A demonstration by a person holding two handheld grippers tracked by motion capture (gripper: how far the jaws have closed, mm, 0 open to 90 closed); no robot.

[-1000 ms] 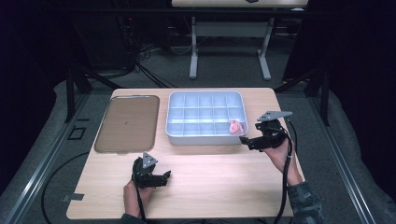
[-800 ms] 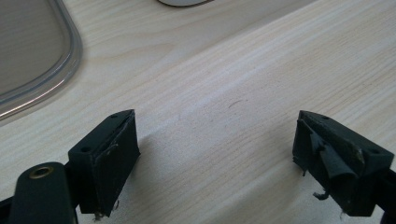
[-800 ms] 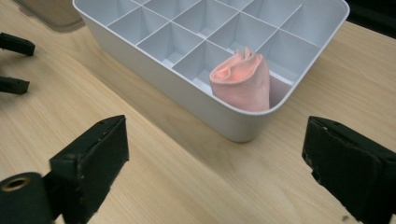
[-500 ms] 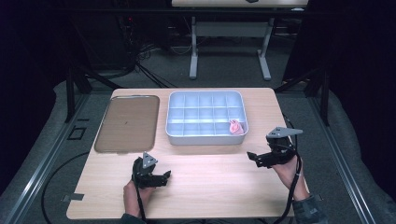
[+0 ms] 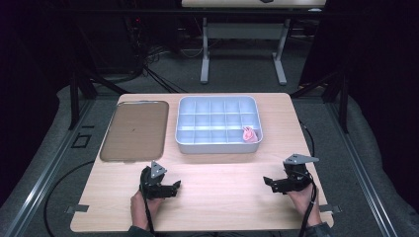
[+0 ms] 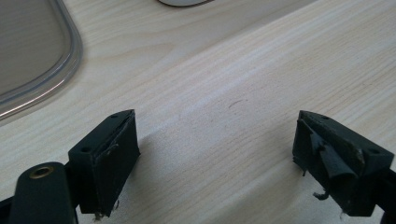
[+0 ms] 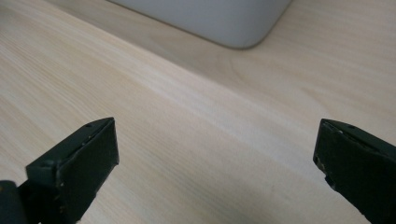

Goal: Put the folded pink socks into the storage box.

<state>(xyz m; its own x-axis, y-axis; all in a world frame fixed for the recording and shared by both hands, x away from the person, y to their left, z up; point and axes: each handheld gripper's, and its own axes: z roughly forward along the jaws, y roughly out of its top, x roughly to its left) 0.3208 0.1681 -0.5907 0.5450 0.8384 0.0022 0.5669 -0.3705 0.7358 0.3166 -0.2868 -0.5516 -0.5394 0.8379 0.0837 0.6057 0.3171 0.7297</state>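
A light grey compartment box [image 5: 217, 148] stands at the back middle of the wooden table [image 5: 222, 202]. A small pink thing [image 5: 249, 134] lies in its front right compartment. My left gripper [image 5: 174, 186] rests low over the table at the front left, open and empty; the left gripper view shows its jaws [image 6: 215, 158] wide apart over bare wood. My right gripper [image 5: 268, 181] hovers at the front right, well clear of the box. Its jaws [image 7: 215, 163] have just been opening and stand wide, with nothing between them.
A flat brown tray [image 5: 133, 131] lies left of the box; its rounded rim [image 6: 60, 74] appears in the left gripper view. The box's near corner [image 7: 224, 23] is ahead of the right gripper. Beyond the table are a dark floor, cables and another table's legs.
My right gripper has moved from beside the box's front right corner back toward the person and down to the table's front right. The left gripper has stayed put.
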